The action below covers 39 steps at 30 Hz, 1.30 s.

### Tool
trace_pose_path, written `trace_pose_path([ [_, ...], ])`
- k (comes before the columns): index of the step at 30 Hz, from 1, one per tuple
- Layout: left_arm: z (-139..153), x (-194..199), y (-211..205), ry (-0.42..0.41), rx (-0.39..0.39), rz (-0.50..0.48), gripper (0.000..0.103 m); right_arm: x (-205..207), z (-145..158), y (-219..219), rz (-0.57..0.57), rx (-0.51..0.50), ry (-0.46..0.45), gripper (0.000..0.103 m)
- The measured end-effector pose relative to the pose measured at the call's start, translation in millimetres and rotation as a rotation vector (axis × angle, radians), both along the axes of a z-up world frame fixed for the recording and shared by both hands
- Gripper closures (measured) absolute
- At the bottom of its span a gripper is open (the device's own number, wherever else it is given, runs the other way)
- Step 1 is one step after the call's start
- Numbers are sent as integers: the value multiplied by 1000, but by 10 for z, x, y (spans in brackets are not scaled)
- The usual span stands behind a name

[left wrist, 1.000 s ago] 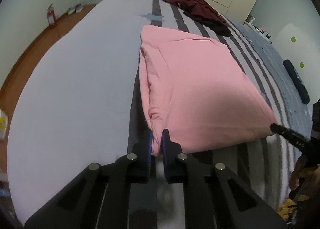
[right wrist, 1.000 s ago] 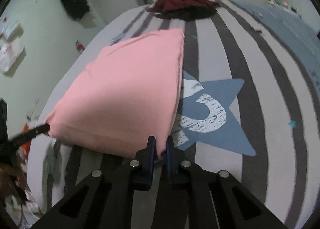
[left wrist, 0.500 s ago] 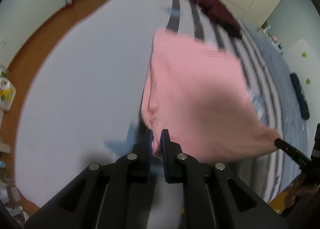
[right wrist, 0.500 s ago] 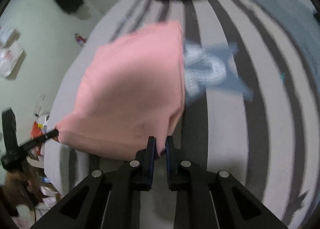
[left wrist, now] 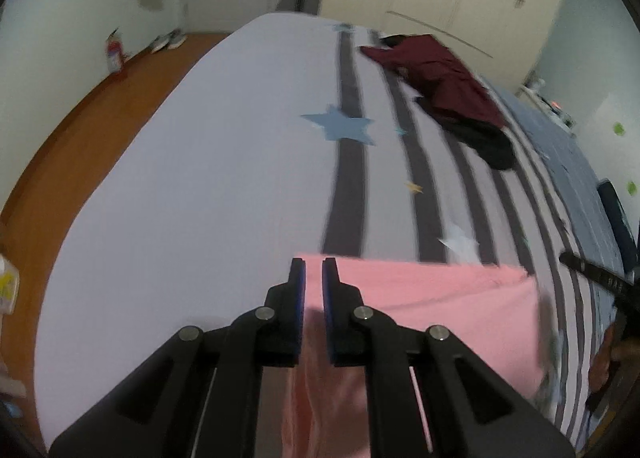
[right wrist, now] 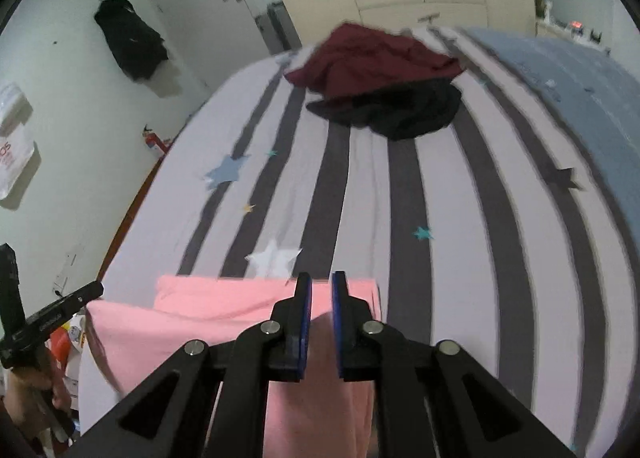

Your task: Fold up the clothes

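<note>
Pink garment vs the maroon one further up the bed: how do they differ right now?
The pink garment is held off the bed, its top edge stretched between the left gripper and right gripper; the maroon garment lies untouched on the striped bedspread. The pink one hangs flat and smooth; the maroon one is a crumpled heap, lying partly on a black garment. The pink one is nearest the cameras; the maroon one is at the far end. Both are plain-coloured.
</note>
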<state>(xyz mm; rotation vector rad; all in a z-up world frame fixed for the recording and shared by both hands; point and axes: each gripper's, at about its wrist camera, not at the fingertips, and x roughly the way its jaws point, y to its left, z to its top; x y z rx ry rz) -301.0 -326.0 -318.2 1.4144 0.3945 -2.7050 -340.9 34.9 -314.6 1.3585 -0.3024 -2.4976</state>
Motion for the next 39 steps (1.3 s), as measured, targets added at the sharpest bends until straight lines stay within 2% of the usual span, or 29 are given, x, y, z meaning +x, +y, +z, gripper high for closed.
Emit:
trace_pose_path([
  [1,14,17,-36,7,27,17,95,-82,-66,13,-15,-2,-16,92],
  [2,28,35,-73,15,54,35,88,-97,-86,29,-19,-11,-12,92],
  [3,54,86,-121,34,59,44,72,-77,-97,44,-19,-15,3,92],
  [5,82,214,-154,86,54,37,51,-8,-115,65,-4,-15,25,92],
  [7,1,344,-157,78,67,9,50,79,-198,66,20,-19,5,91],
  [9,-141,479,-193,23,100,-27,50,159,-305,66,42,-14,-25,91],
  [13,-353,559,-157,-29,110,-56,54,253,-462,34,73,-1,-59,87],
  [15,-418,543,-162,-42,123,-65,64,259,-508,11,79,3,-61,83],
  [20,-537,491,-167,-62,155,-92,77,169,-553,-30,76,12,-55,80],
  [26,-667,277,-262,-76,177,-96,77,64,-597,-102,103,17,-53,80],
  [28,-613,315,-235,-61,169,-104,77,55,-599,-111,104,19,-44,80],
  [30,-560,354,-207,-45,161,-111,91,71,-569,-94,94,19,-24,85],
  [32,-506,392,-180,-30,152,-119,96,99,-534,-47,67,12,-9,96],
  [35,-425,449,-139,-7,140,-131,98,158,-458,52,22,-16,5,103],
  [39,-328,367,-74,14,120,-152,99,200,-326,176,-29,-52,34,103],
])
